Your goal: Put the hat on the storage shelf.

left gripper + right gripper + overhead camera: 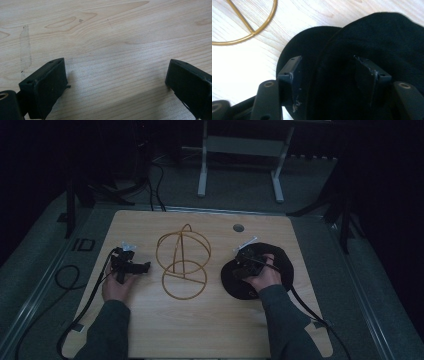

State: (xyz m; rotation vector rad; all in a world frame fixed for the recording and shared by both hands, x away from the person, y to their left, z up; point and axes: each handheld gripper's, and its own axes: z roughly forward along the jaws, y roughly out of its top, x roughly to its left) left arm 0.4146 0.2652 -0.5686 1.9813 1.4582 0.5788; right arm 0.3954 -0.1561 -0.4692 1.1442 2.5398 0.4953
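while the black cap [260,270] lies flat on the right half of the wooden table [210,330], brim toward the person and the left, the right gripper [248,262] sits right over it. in the right gripper view the cap [372,37] takes up most of the frame, brim edge curving out left onto bare wood. right gripper [334,75] jaws are spread, one on each side of the line where brim meets crown: left jaw over the brim, right jaw over the crown fabric. pads aren't squeezing the cloth; whether the tips touch it i can't tell. the right hand [262,277] wraps the gripper body from behind, its cable trailing back over the cap toward the table's near right corner.

just left of the cap, near but apart, stands the gold wire stand [182,262]: round base ring on the wood, smaller ring above, arched hoops on top. part of its base ring [249,27] shows top left in the right gripper view.

left of the stand, well apart from the cap, the left gripper [131,266] lies low over the table in the left hand [117,287]. in the left gripper view its jaws stand wide apart, bare wood grain [112,50] between them, nothing held [116,82].
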